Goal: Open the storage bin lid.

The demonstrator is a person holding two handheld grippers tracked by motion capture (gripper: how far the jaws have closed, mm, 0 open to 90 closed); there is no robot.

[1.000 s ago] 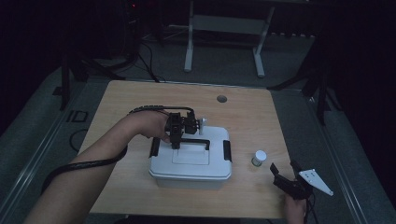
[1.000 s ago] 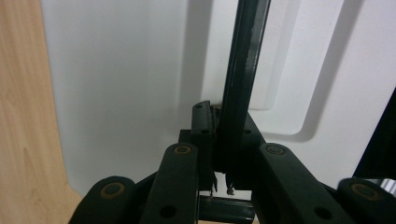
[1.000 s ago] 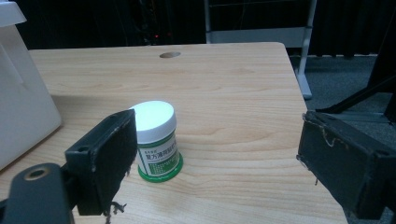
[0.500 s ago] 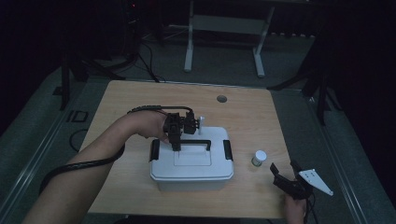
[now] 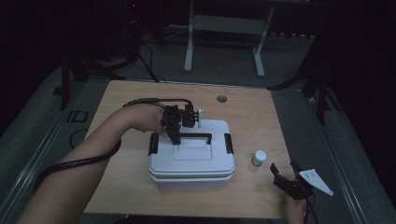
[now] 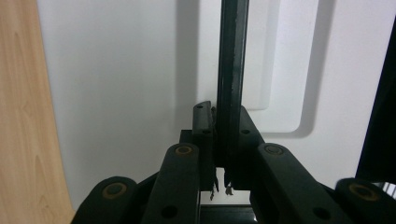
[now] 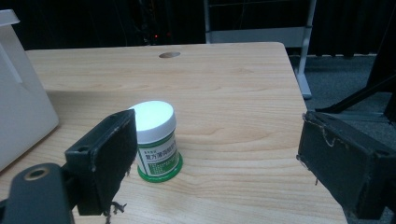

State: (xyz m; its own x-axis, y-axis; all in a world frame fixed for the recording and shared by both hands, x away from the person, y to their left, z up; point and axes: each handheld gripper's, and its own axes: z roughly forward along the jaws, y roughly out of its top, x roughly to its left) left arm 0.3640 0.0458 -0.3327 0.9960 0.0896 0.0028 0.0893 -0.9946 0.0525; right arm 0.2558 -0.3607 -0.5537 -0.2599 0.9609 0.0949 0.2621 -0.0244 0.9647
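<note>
Box [image 5: 191, 161], white with a black handle [image 5: 192, 136], sits mid-worktop [image 5: 121, 182], slightly left of centre. Compared with a second ago, it and the left gripper [image 5: 176, 138] sit in nearly the same spot; nothing has lifted or shifted that I can see. That suggests the grasp is only just settled and the lift or lid-opening is not yet begun. In the left gripper view the jaws are clenched on the handle bar [image 6: 230, 84], which runs up between them over the white lid [image 6: 116, 84].

Right gripper [image 5: 283, 179] rests at the near right corner, jaws spread wide and holding nothing. Just beyond it stands a small jar [image 7: 156, 140], right of the box and apart from it. Its white cap tops a green-edged label with small printed characters, too fine to read. No brand shows on the box.
</note>
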